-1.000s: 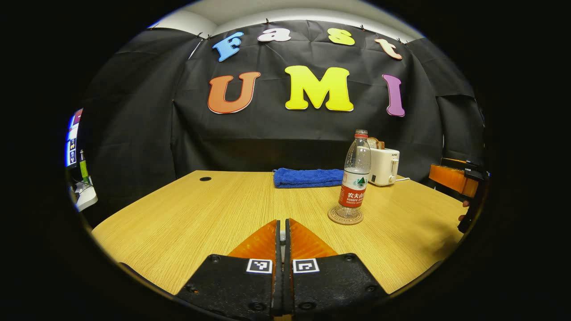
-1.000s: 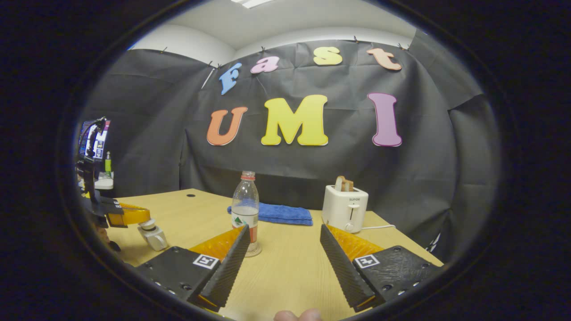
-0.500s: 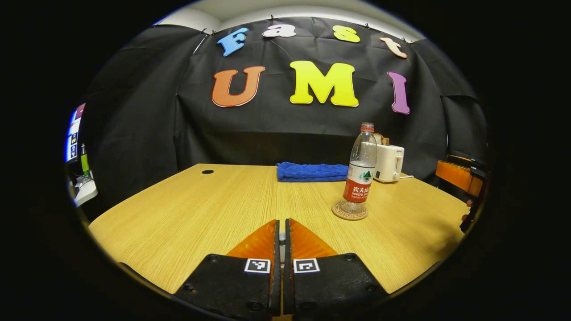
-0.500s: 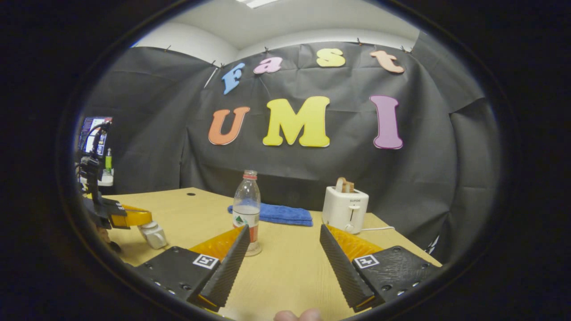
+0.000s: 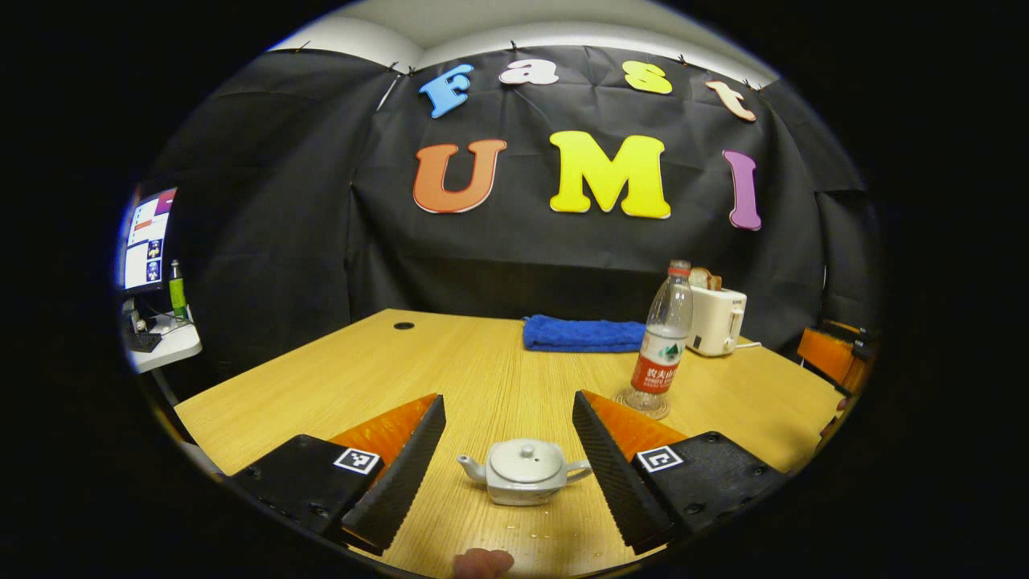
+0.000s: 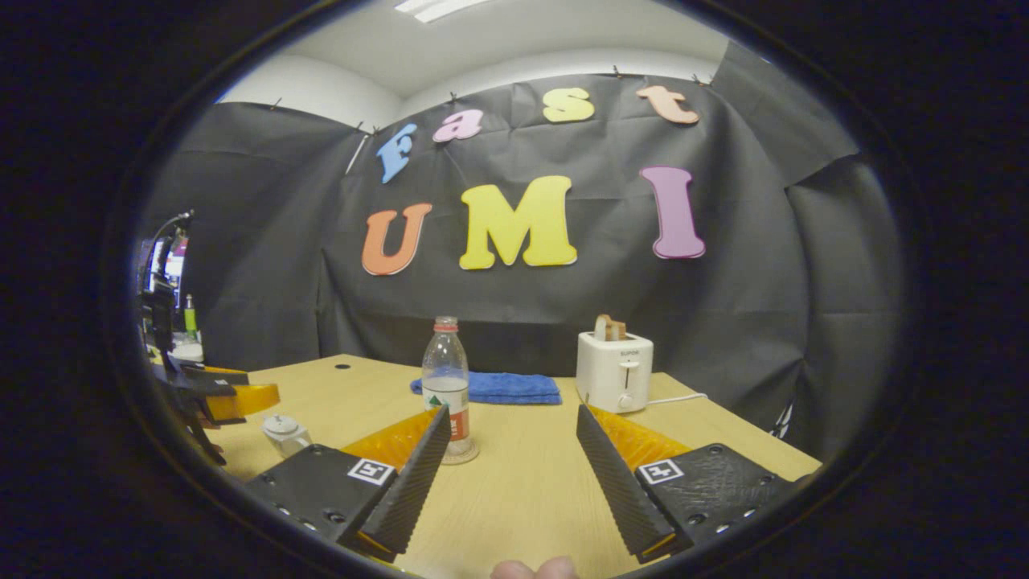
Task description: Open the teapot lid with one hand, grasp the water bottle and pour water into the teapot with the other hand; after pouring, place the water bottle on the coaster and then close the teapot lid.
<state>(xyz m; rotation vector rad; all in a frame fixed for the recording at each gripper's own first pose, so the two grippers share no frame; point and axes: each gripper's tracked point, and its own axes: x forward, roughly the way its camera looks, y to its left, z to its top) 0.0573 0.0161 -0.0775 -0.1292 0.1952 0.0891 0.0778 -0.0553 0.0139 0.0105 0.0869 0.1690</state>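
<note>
Left gripper [image 5: 508, 412] gapes wide, empty, teapot [image 5: 524, 472] between its fingers near the table's [image 5: 321, 386] front edge; right gripper [image 6: 508, 422] wide, empty.

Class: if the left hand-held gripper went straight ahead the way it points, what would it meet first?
Probably the teapot, sitting on the table between the open fingers of the left hand-held gripper; depth is uncertain.

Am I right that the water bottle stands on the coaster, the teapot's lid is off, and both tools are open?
Not quite: the lid is on. The left gripper view shows the teapot on the table with its lid seated. The rest holds: the water bottle stands on the coaster, and the left tool and right tool are both open.
</note>
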